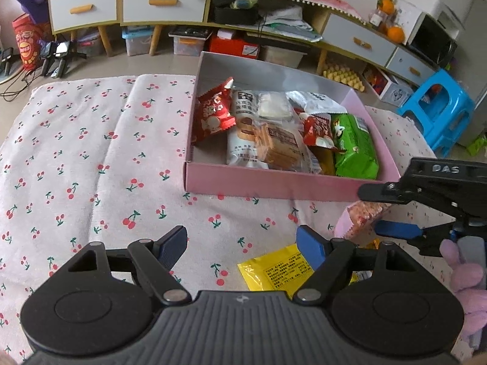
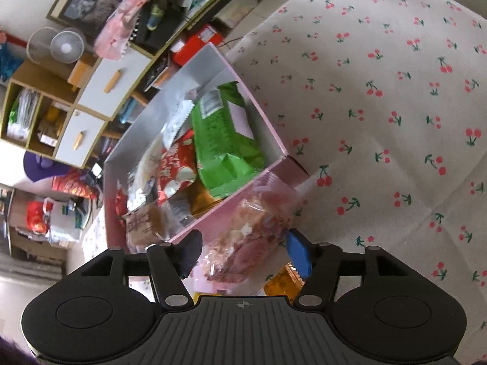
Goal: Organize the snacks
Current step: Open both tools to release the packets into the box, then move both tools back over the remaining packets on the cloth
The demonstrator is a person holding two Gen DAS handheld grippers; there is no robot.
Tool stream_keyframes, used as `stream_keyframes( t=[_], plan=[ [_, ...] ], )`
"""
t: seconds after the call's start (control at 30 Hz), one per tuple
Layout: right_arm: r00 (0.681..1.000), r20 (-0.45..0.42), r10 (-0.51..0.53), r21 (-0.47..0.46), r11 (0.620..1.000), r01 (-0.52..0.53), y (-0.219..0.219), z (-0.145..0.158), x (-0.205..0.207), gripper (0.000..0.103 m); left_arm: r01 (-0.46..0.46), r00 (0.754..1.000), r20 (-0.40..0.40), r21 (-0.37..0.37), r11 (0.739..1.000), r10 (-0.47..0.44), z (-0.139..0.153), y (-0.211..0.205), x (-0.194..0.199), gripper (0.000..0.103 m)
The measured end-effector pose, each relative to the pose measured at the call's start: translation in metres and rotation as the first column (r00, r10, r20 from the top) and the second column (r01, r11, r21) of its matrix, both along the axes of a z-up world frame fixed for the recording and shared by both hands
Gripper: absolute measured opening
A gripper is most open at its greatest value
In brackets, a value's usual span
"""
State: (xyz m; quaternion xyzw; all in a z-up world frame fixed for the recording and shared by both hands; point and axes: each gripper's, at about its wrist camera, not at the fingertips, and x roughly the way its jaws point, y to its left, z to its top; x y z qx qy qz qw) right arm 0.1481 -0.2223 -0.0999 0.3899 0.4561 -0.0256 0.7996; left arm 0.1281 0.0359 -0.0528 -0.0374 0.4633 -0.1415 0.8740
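Pink box [image 1: 274, 182] open on cherry-print cloth, crowded with red, white and green snack packets [image 1: 354, 147], clear pink-tinted packet [image 2: 246, 237] just outside its near right corner, yellow packet [image 1: 274, 270] flat, nearer.

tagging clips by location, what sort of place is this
Most likely a lived-in room at home, a living room or bedroom. A cherry-print blanket covers the work surface, a low cabinet with drawers lines the wall, and storage bins and a blue plastic stool stand on the floor.
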Motion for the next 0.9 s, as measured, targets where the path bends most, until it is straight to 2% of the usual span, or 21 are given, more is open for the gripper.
stream_keyframes(
  t=[0.13, 0.23, 0.33, 0.43, 0.53, 0.63, 0.7, 0.77, 0.9],
  plan=[
    [1.000, 0.017, 0.000, 0.010, 1.000, 0.000, 0.001, 0.004, -0.005, 0.047, 0.022, 1.000, 0.007, 0.018, 1.000, -0.022, 0.000, -0.002, -0.002, 0.076],
    [0.999, 0.038, -0.005, 0.057, 0.998, 0.003, 0.001, 0.017, -0.012, 0.046, 0.032, 0.999, 0.005, 0.021, 0.999, -0.032, -0.001, -0.003, -0.002, 0.074],
    [0.997, 0.083, -0.002, 0.113, 0.994, -0.007, 0.001, 0.034, -0.019, 0.046, 0.041, 0.999, -0.004, 0.016, 0.999, -0.041, -0.001, -0.003, -0.001, 0.071],
    [0.988, 0.154, 0.018, 0.120, 0.992, -0.037, 0.004, 0.048, -0.014, 0.046, 0.058, 0.998, 0.000, 0.006, 0.998, -0.058, 0.000, -0.005, -0.002, 0.068],
    [0.981, 0.192, 0.006, 0.122, 0.992, -0.030, 0.002, 0.048, -0.002, 0.046, 0.090, 0.996, 0.009, -0.003, 0.996, -0.090, 0.002, -0.008, -0.005, 0.067],
    [0.981, 0.196, -0.010, 0.132, 0.991, -0.016, -0.002, 0.040, 0.010, 0.048, 0.126, 0.992, 0.015, -0.004, 0.992, -0.126, 0.001, -0.013, -0.008, 0.067],
    [0.980, 0.198, -0.017, 0.137, 0.990, -0.011, -0.006, 0.037, 0.012, 0.054, 0.150, 0.989, 0.016, -0.004, 0.989, -0.150, 0.000, -0.015, -0.009, 0.067],
    [0.980, 0.198, -0.016, 0.142, 0.990, -0.013, -0.009, 0.036, 0.011, 0.074, 0.173, 0.985, 0.016, -0.009, 0.985, -0.173, 0.000, -0.017, -0.010, 0.067],
    [0.972, 0.232, 0.034, 0.084, 0.995, -0.055, -0.013, 0.045, 0.003, 0.075, 0.227, 0.974, 0.013, -0.019, 0.974, -0.227, 0.000, -0.021, -0.011, 0.067]
  ],
)
